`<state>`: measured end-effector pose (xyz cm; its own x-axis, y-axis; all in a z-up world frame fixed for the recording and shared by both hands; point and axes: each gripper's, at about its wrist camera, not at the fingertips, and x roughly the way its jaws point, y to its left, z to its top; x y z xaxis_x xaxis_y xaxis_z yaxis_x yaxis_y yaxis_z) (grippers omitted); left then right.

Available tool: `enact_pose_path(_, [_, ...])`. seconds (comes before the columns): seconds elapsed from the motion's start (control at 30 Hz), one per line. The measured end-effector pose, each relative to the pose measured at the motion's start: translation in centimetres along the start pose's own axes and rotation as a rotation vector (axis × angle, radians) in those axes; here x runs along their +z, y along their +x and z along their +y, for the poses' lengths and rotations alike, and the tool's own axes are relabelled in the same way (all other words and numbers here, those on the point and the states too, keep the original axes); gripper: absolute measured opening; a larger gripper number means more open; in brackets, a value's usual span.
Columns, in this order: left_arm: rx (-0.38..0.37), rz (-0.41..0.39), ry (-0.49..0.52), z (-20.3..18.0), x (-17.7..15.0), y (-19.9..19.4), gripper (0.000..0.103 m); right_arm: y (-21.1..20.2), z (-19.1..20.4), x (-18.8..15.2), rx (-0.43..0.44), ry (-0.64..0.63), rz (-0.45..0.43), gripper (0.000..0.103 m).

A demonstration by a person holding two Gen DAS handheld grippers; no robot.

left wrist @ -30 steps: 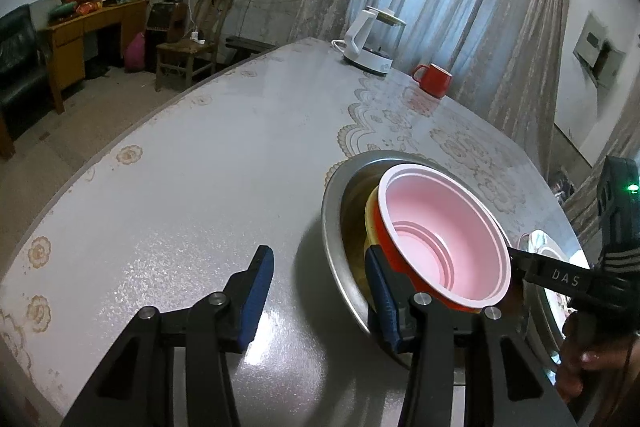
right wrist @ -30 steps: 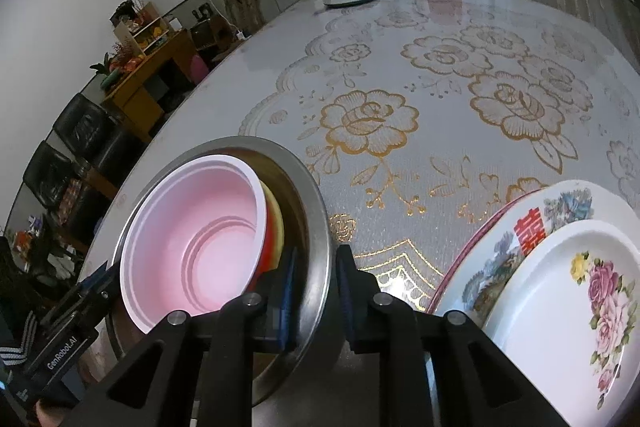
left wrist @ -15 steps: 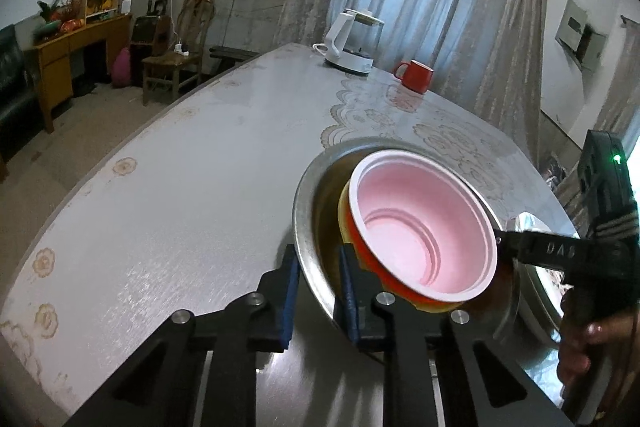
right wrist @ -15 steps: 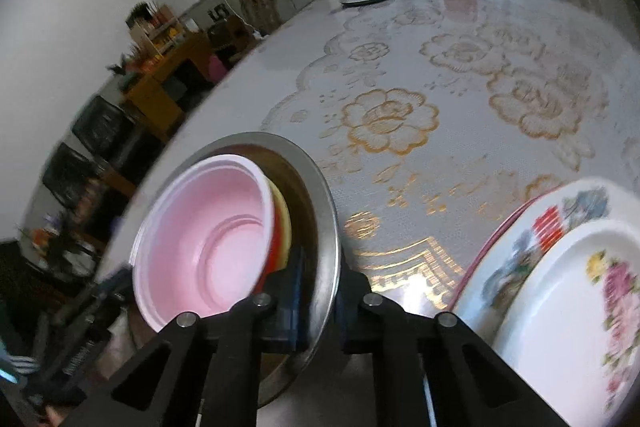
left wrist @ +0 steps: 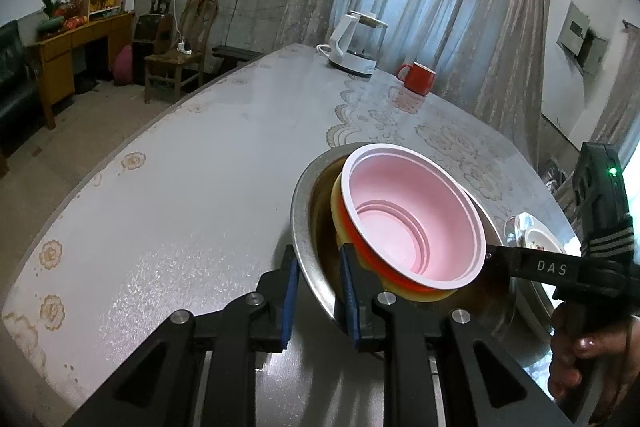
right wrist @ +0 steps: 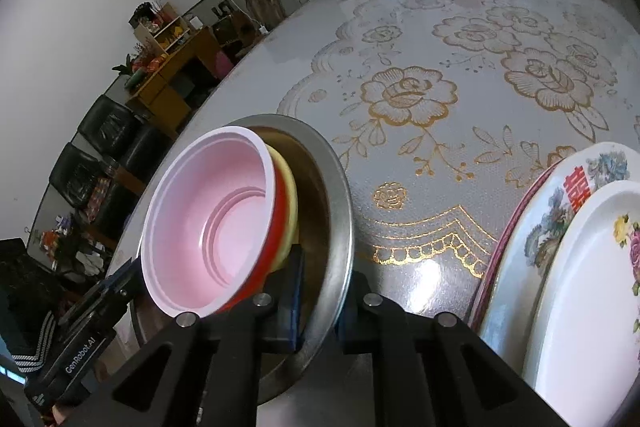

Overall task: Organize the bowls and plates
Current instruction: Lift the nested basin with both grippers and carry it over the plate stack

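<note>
Both grippers clamped the metal basin [left wrist: 308, 187] rim.
Left gripper [left wrist: 318, 291] and right gripper [right wrist: 320, 291] pinched opposite edges; pink bowl [left wrist: 412, 223] sat stacked inside.

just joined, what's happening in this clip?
A person holds two tools on one wide steel basin. The left hand-held gripper pinches its near rim; the right hand-held gripper pinches the opposite rim. Inside sit nested bowls: a pink bowl on a red bowl and a yellow bowl. Stacked floral plates lie beside.
</note>
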<state>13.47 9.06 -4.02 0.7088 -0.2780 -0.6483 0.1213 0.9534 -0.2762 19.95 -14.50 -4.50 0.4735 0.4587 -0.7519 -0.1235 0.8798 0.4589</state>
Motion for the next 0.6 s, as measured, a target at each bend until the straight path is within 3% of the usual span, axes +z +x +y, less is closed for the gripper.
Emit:
enact_pose_path(0.27, [-0.029, -0.016, -0.046, 0.73, -0.27, -0.21, 0.024, 0.26, -0.16, 0.20, -0.003, 0.014, 0.017, 0.013])
enact_pose_path(0.6, [-0.029, -0.042, -0.021, 0.46, -0.64, -0.72, 0.022, 0.34, -0.11, 0.02, -0.006, 0.015, 0.006, 0.012])
